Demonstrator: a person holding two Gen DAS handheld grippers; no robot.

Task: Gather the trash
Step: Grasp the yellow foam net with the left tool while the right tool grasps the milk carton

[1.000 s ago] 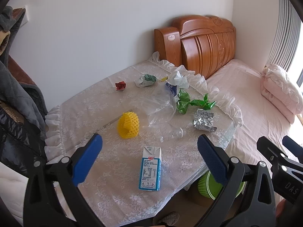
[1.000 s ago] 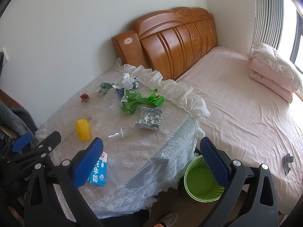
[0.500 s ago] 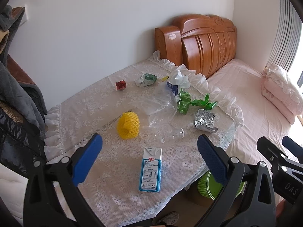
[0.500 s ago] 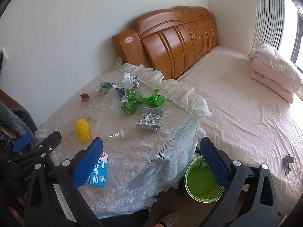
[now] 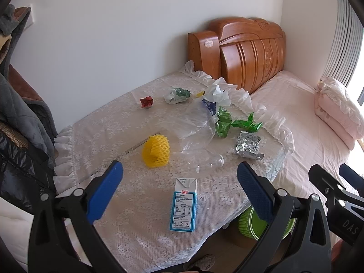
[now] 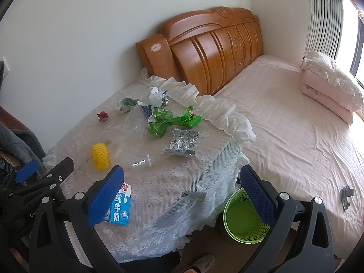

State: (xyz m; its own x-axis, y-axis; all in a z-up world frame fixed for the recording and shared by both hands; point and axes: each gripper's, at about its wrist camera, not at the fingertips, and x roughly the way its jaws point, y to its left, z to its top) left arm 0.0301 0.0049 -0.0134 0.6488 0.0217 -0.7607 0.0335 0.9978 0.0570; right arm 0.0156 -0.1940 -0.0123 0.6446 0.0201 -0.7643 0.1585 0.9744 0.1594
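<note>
Both my grippers hover above the near edge of the table (image 5: 113,122), each empty, pointing forward and down at it.

Left gripper (image 5: 179,192): jaws spread wide, nothing between the 2 blue pads (image 5: 103,193). The carton (image 5: 183,204) lies flat on the lace cloth below the gap, apart from both pads.

Right gripper (image 6: 182,193): jaws also spread wide, holding nothing. Its left pad (image 6: 107,195) overlaps the carton (image 6: 120,209) in view; I cannot tell contact, though it looks above it. Its right pad sits over the green bin (image 6: 243,218), which stands on the floor just beside the table, between table and bed (image 6: 284,118).

Trash on the table, near to far:
- carton, nearest edge
- yellow foam net (image 5: 156,151), beyond the carton
- clear bottle (image 5: 208,160), lying on its side, right of the net
- foil pack (image 5: 248,144), near the right edge
- clear bag (image 5: 193,122), mid table
- green wrapper (image 5: 234,122), touching the bag's right side
- white bag (image 5: 217,93), green-white wrapper (image 5: 177,94), red scrap (image 5: 146,102), far side

The left gripper shows at the lower left of the right view, level with the right one.
</note>
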